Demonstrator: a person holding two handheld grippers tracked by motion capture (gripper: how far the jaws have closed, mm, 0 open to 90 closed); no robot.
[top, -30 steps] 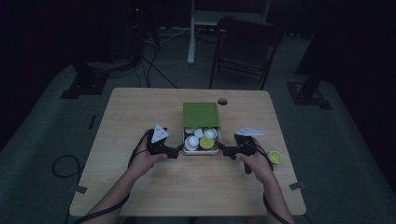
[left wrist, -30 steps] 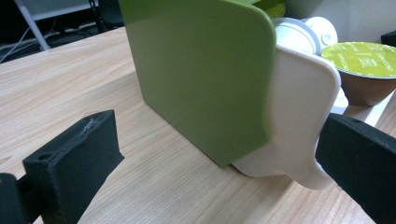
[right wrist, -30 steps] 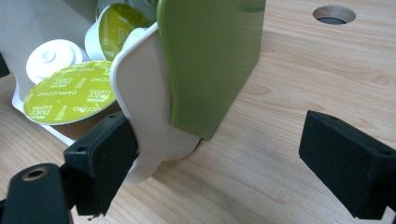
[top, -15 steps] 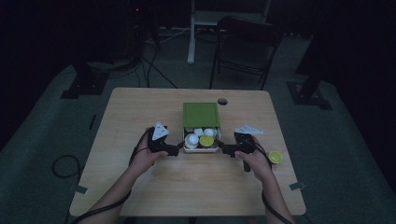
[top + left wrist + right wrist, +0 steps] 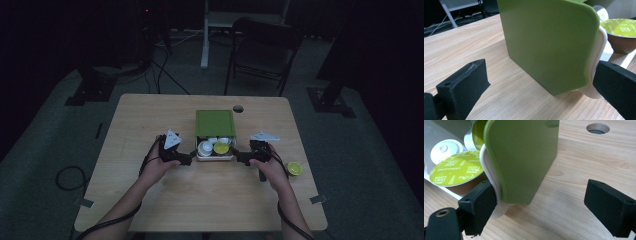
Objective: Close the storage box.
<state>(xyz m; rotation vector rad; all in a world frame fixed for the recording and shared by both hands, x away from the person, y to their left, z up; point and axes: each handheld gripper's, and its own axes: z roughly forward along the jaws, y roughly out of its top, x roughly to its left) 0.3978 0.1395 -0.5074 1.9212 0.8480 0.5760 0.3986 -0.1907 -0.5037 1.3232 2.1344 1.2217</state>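
At the centre of the frame on the wooden tabletop (image 5: 150, 200), the light, rigid green plastic box with its white drawer of coffee capsules (image 5: 215, 131) sits between the released left gripper (image 5: 192, 156) and right gripper (image 5: 236, 156), best pinched at the drawer's white front rim

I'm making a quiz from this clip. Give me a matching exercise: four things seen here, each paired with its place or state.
Things:
1. green box
2. lone yellow-green capsule
3. left gripper
4. round hole

Places or states:
A. on the table by the person's right hand
B. open, at the box's left corner
C. in the tabletop behind the box
D. mid-table, capsules showing at its near end

Pairs: 1-D, 2-A, 3-B, 4-C
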